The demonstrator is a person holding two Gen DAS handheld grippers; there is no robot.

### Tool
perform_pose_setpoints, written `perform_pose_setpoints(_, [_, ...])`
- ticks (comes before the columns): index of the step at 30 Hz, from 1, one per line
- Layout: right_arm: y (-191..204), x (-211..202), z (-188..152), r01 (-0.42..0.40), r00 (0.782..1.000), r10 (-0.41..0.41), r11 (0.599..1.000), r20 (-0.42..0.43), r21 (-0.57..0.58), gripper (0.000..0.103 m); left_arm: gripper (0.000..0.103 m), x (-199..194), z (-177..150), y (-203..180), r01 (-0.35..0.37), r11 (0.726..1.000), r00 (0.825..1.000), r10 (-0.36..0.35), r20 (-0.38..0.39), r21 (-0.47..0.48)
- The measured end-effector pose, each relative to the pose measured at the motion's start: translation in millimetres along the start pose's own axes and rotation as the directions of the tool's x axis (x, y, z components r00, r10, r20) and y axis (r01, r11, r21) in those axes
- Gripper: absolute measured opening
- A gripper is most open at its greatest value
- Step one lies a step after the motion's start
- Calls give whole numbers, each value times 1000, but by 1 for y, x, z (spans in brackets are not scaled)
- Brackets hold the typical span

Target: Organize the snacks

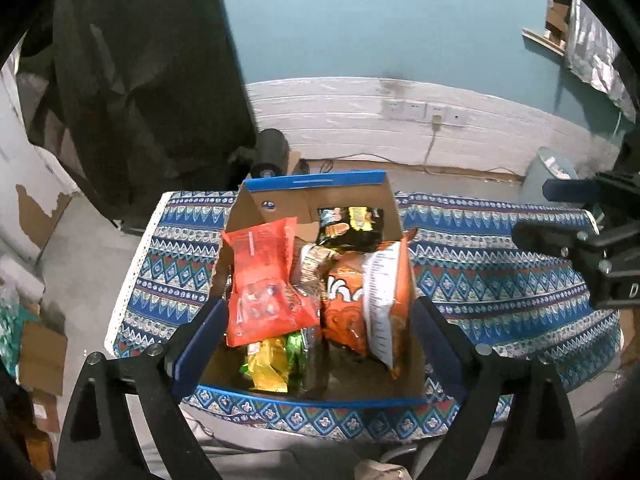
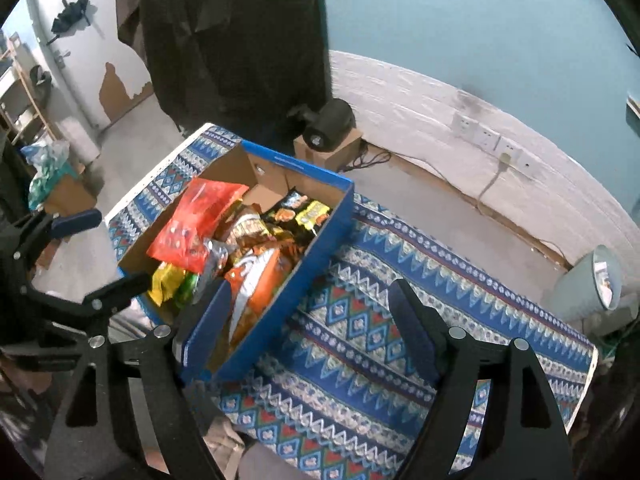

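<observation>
A cardboard box with blue outer walls [image 1: 316, 181] [image 2: 320, 248] stands open on the patterned tablecloth. Inside lie a red-orange bag [image 1: 264, 280] [image 2: 192, 224], an orange chip bag [image 1: 360, 300] [image 2: 256, 276], a black bag [image 1: 352, 226] [image 2: 304, 208], and yellow and green packets [image 1: 272, 364] [image 2: 168, 284]. My left gripper [image 1: 318, 344] hovers open above the near end of the box, with nothing between its pads; it shows at the left edge of the right wrist view [image 2: 100, 252]. Over the box's right wall and the cloth beside it, my right gripper [image 2: 304, 304] [image 1: 552, 214] stands open and holds nothing.
The blue zigzag tablecloth [image 2: 380, 360] [image 1: 500, 280] covers a small table and lies bare to the right of the box. On the floor behind are a black cylinder on a carton [image 2: 332, 124], a pale waste bin [image 2: 588, 284] and a dark hanging cloth [image 2: 240, 40].
</observation>
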State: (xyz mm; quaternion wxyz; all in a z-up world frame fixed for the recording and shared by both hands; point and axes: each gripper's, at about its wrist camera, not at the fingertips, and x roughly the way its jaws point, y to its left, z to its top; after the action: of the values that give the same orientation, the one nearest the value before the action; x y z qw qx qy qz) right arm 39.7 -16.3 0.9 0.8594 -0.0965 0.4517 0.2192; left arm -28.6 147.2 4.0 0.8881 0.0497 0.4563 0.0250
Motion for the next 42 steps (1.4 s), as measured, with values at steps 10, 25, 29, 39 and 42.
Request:
perform_pose_setpoints(10, [-21,-21,-33,1,999,-3,998,36,63,81,100,-22,-7,-21,-10,1000,999,10,51,8])
perform_pose_setpoints(25, [-40,-14,-49,31,998,-36,995,55,96,81,101,-13,-18,-42,-64,996,997,61,40,66])
perform_pose_setpoints(29, [-41,-11,-51,32,998,-37,995,43,93,81,101,-13,-16,-42,-63,996,997,61,39,63])
perform_pose_setpoints(39, [-37,-14,-53,36,998,-39,997,45,72,81,101,-12,-17,-46,-84,992,996,80,40,90])
perform_pose_setpoints(42, [-36,-13,-53,40,998,-42,997,35,63,81,101,-10,-18,-47,-90,991,996,87,35,100])
